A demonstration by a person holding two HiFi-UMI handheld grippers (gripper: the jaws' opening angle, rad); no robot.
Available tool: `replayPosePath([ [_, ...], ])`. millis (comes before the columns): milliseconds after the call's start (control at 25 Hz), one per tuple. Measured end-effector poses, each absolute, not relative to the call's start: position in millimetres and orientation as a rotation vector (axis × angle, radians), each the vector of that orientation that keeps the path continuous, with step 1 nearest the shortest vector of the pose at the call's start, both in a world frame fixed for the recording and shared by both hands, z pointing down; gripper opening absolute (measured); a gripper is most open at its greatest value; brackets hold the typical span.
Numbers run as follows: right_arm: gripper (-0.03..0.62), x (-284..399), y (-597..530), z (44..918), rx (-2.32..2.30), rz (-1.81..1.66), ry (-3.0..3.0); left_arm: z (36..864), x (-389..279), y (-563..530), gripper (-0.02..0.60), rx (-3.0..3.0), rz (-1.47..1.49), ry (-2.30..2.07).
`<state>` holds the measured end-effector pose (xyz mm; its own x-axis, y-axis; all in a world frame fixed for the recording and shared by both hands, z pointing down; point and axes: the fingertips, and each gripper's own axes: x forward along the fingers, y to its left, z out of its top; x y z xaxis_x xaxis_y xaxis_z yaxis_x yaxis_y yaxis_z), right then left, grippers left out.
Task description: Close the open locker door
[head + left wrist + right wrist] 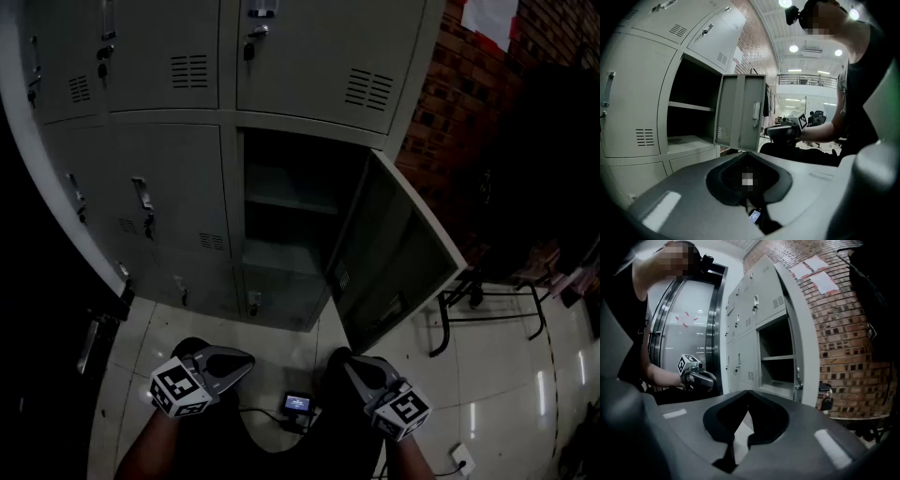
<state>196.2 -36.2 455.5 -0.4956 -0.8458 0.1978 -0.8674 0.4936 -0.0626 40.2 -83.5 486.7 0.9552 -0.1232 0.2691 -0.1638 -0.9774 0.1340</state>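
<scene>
Head view, locker door open, well apart from right gripper, fingers closed

Cropped at the top edge: upper lockers, wall paper. Too small to read: floor screen.

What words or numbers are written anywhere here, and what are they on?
No text here can be read.
Papers on the brick wall: too blurred.
Small label inside the open locker door: too small.
Lit screen on the floor: too small.
</scene>
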Motion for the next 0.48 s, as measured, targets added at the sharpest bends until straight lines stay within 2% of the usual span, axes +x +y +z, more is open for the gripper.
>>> replayPosePath([
  [280,0.005,214,-25,450,1.643,0.187,-2.509,481,35,-91,0.012,2.974,0.413,-0.178],
  [480,0.029,238,-22,431,1.741,0.154,-2.487,483,37,-90,0.012,2.977,0.413,-0.177],
])
